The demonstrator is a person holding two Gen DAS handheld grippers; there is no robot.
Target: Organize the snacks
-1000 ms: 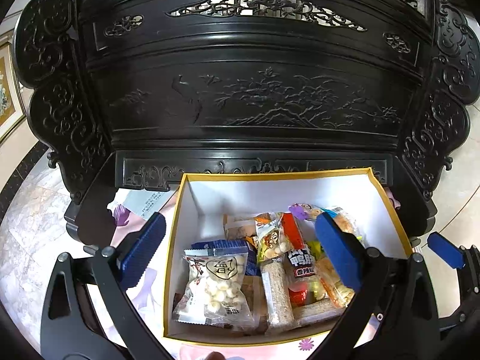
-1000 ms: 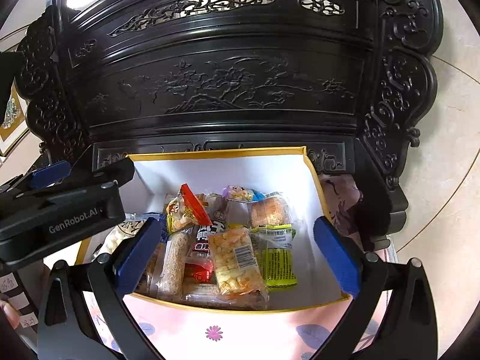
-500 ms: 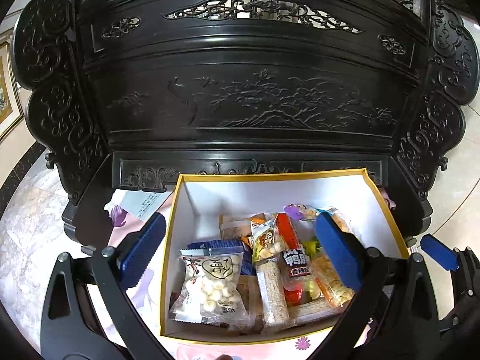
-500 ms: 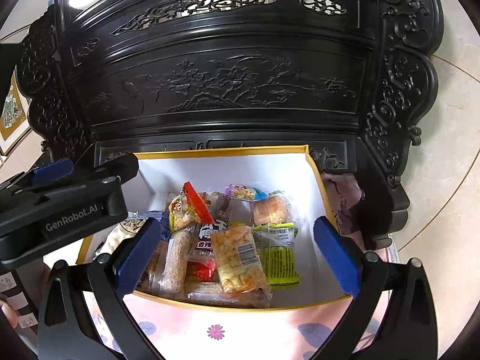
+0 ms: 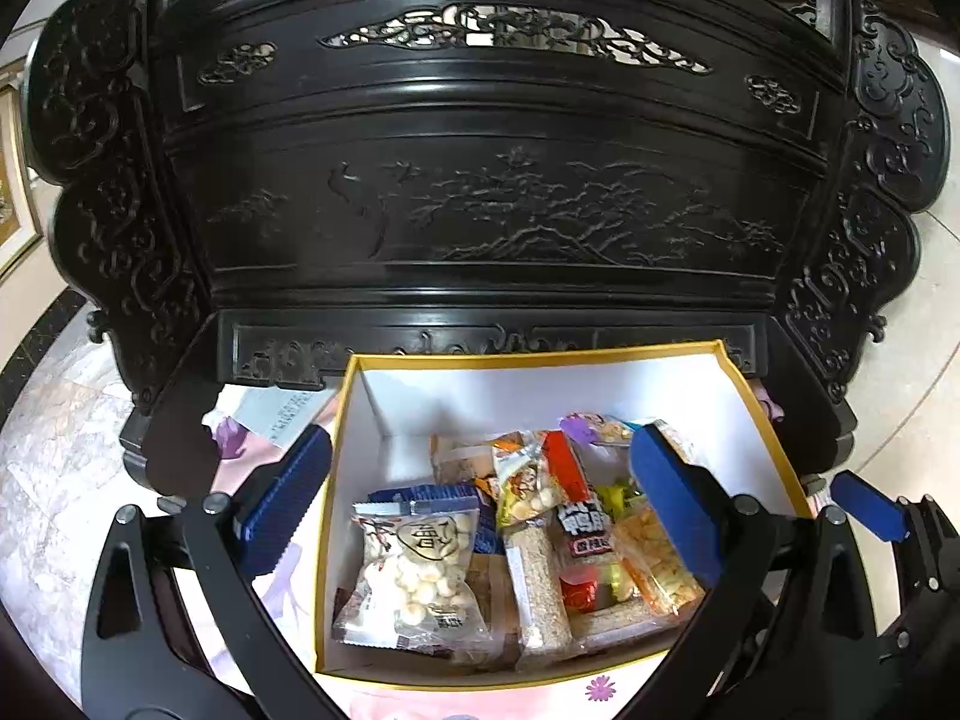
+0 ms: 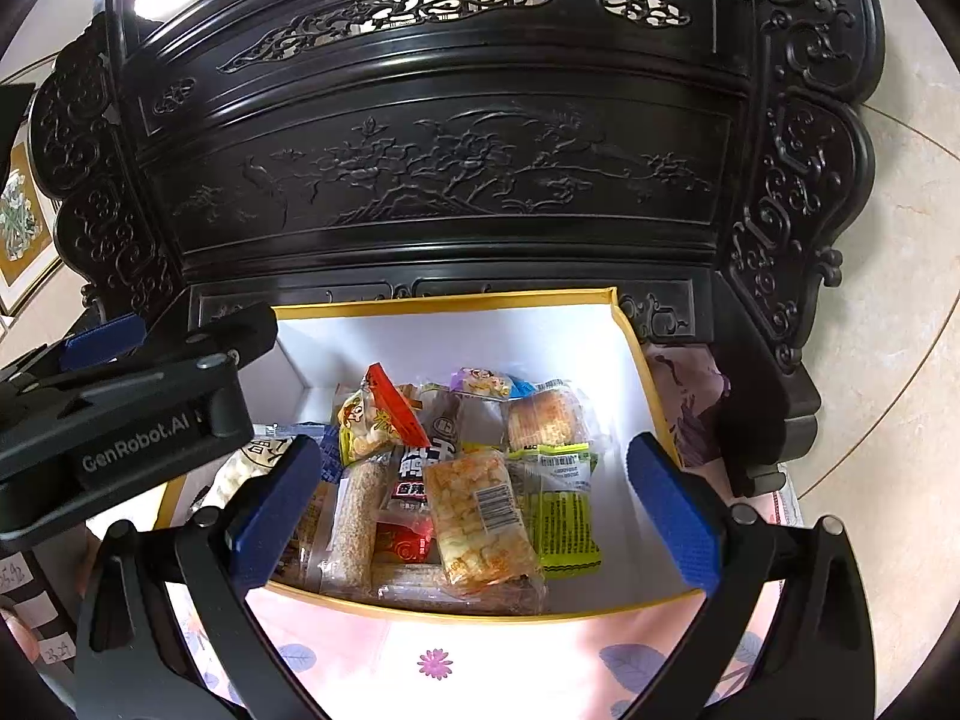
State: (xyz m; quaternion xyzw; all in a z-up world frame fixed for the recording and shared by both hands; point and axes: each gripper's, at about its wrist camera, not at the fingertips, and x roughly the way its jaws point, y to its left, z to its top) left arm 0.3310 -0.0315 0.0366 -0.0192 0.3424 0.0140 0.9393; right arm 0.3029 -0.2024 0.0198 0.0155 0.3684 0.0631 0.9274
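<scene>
Carved dark cabinet [image 5: 480, 210] behind: your left gripper [image 5: 480, 516] and right gripper [image 6: 474, 504] hover spread wide, empty, above the yellow-rimmed box [image 5: 540, 354] where snack packets [image 6: 480, 510] lie packed together.

Pink floral-print cloth [image 6: 480, 648] is covering the tabletop, with a gold-rimmed white cardboard box [image 6: 456, 300] and a printed paper sheet [image 5: 276, 414] sitting on it.

Below my open right gripper [image 6: 474, 510] I see the white box [image 6: 456, 336] with gold rim, snack packets [image 6: 480, 516] lying inside.
</scene>
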